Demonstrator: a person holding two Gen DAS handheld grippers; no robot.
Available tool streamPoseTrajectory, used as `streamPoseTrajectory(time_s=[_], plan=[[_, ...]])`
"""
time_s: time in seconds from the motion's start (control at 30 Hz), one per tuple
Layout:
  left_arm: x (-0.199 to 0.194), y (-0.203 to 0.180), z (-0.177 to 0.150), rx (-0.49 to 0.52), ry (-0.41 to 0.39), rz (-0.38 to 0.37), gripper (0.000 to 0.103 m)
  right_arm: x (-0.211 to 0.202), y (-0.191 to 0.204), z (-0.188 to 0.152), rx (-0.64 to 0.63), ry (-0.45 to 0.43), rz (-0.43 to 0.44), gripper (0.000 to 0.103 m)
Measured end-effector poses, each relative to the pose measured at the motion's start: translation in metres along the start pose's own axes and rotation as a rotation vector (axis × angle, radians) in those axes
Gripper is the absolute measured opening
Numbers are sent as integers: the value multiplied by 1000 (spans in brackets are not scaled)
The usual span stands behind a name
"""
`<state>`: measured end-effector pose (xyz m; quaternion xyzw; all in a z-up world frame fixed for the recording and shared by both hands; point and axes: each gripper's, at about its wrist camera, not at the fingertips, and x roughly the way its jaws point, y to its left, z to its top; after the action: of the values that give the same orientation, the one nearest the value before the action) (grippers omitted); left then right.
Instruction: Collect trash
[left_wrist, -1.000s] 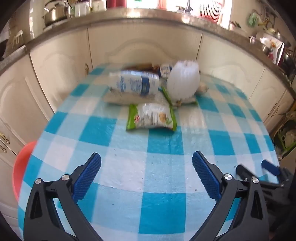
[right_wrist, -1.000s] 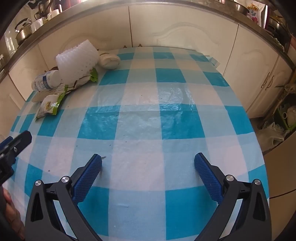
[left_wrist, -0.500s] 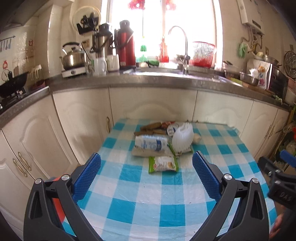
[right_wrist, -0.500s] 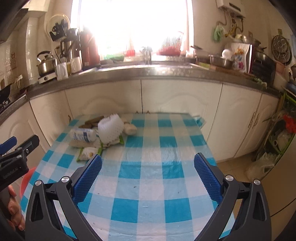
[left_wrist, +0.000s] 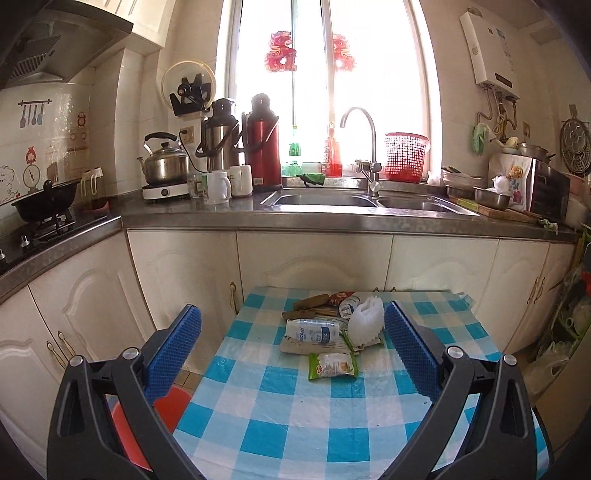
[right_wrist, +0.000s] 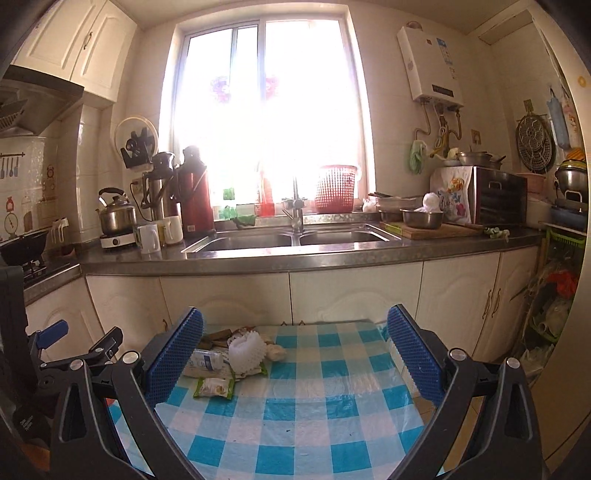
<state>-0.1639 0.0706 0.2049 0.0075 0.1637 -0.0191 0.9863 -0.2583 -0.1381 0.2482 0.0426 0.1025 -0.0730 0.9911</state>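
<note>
The trash lay in a loose pile at the far left part of the checked worktop (left_wrist: 332, 417), up at twelve o'clock from the left claw (left_wrist: 291, 343). Nearest was a green-edged snack packet (left_wrist: 333, 366), flat, its long axis running nine to three o'clock. Just beyond it a crushed plastic bottle (left_wrist: 312, 332) lay on its side, also nine to three; which end carried the cap could not be told. At the bottle's three o'clock, touching the pile, sat a white foam fruit net (left_wrist: 365, 325), standing roughly upright. Brown wrappers (left_wrist: 310, 302) lay farther back, long axes slanting toward two o'clock.

The left claw hung above the near edge with its jaws spread wide, holding nothing. The right claw (right_wrist: 293, 354) was likewise agape and empty, the pile at its eleven o'clock. A red bin (left_wrist: 168, 406) showed below the worktop's left edge.
</note>
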Motion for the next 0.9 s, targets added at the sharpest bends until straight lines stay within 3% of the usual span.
streamPoseTrajectory(time_s=[0.9], plan=[[-41, 15, 18, -25, -99, 6, 100, -44, 14, 13, -12, -105, 38, 99]])
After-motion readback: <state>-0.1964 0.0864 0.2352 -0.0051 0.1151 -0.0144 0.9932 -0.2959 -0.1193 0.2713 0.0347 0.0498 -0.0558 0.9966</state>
